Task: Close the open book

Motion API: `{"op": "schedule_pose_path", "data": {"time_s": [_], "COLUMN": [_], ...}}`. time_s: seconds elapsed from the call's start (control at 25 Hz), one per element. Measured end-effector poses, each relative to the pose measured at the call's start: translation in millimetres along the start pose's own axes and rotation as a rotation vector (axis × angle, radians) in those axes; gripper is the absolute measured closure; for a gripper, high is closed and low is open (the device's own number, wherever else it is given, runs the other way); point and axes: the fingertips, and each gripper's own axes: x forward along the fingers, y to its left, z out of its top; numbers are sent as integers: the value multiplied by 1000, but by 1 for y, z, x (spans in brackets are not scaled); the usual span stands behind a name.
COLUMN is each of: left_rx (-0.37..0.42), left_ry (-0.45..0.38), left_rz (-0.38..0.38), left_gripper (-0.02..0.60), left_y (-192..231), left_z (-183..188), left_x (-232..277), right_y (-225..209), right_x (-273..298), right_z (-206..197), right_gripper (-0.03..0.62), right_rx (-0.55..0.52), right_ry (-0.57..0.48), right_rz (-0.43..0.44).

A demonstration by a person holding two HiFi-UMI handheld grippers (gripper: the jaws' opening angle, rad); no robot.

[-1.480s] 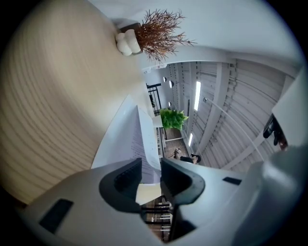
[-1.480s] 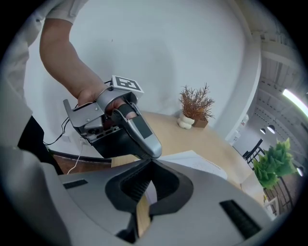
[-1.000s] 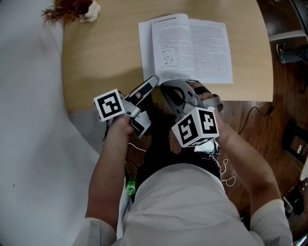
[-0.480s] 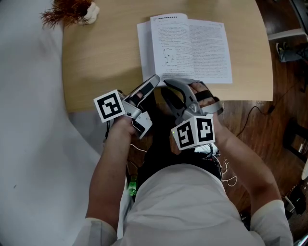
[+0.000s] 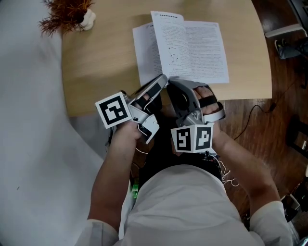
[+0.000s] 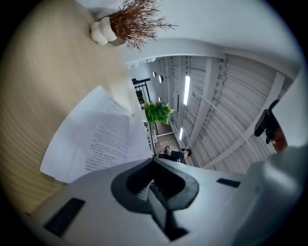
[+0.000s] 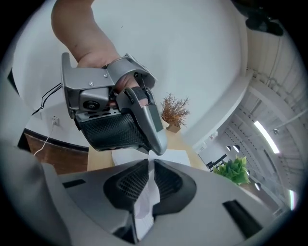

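The near edge of the open book lies hidden under the tips of the left gripper and the right gripper (its print is too small to read), and far beyond the left gripper the dried plant is cut off by the head view's top edge.

No words or numbers can be read. The open book on the table carries dense printed lines, a dotted heading row at the top of one page and a small diagram, all too fine to make out. The cubes on the left hand-held gripper and the right hand-held gripper show only black-and-white square patterns.
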Motion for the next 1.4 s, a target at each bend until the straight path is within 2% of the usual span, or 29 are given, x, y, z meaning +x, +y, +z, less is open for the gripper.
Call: {"op": "schedule_pose_path", "data": {"time_s": [0.08, 0.4, 0.56, 0.68, 0.8, 1.04, 1.4], "left_rx": [38, 238, 341, 400, 418, 393, 431], "left_ry": [13, 14, 3, 10, 39, 67, 80], "left_rz": [6, 2, 34, 76, 103, 137, 173], "left_gripper": [584, 583, 583, 583, 583, 583, 583], "left_y": [-7, -32, -38, -35, -30, -15, -7], "left_z": [-2, 0, 0, -4, -17, -35, -49], "left_x": [5, 13, 13, 13, 16, 20, 32], "right_y": [-6, -32, -44, -49, -53, -63, -60], "right_x": [-6, -25, -38, -44, -52, -57, -65], "right_z": [-4, -31, -48, -67, -92, -134, -176], "right_gripper": [591, 592, 591, 591, 591, 591, 591], "right_rx": [12, 101, 152, 234, 349, 562, 754], "right_ry": [3, 46, 67, 98, 138, 203, 265], "right_rz": [-27, -106, -134, -152, -180, -241, -252]}}
